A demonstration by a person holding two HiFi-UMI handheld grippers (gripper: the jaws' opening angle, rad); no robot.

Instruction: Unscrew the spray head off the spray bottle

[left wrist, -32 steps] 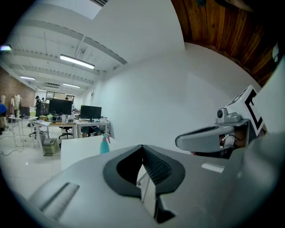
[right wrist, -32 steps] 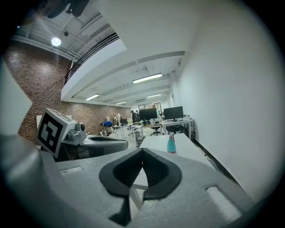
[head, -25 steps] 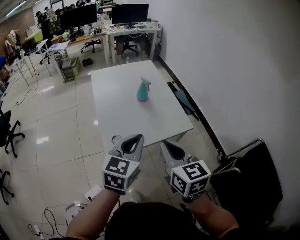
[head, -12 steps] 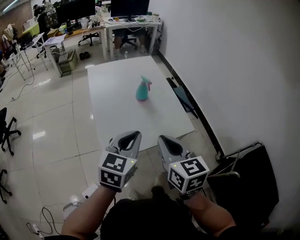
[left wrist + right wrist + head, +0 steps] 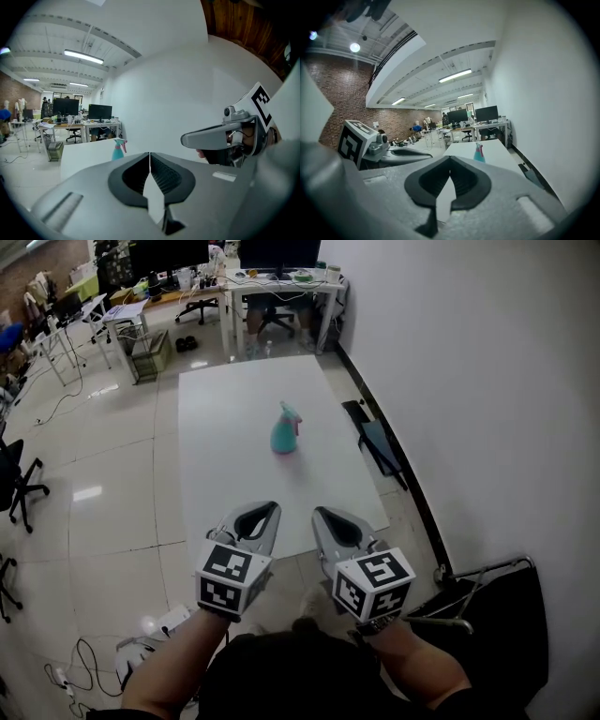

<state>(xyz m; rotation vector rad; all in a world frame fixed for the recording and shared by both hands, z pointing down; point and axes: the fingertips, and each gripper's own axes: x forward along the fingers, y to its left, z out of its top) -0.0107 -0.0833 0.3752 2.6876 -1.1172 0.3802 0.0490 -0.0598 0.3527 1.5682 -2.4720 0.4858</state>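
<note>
A teal spray bottle (image 5: 284,434) with a pink spray head (image 5: 293,413) stands upright near the middle of the white table (image 5: 225,474). It also shows small in the left gripper view as the bottle (image 5: 117,151) and in the right gripper view as the bottle (image 5: 479,154). My left gripper (image 5: 270,509) and right gripper (image 5: 320,514) hover side by side over the table's near edge, well short of the bottle. Both are shut with nothing between the jaws.
A white wall runs along the table's right side. A dark folding chair (image 5: 487,615) stands at lower right. Desks with monitors (image 5: 281,268) and office chairs (image 5: 19,488) fill the far and left parts of the room. Cables (image 5: 84,671) lie on the floor at lower left.
The view has shifted a little, and both grippers have drawn slightly closer together near the table's front edge. The bottle has not moved.
</note>
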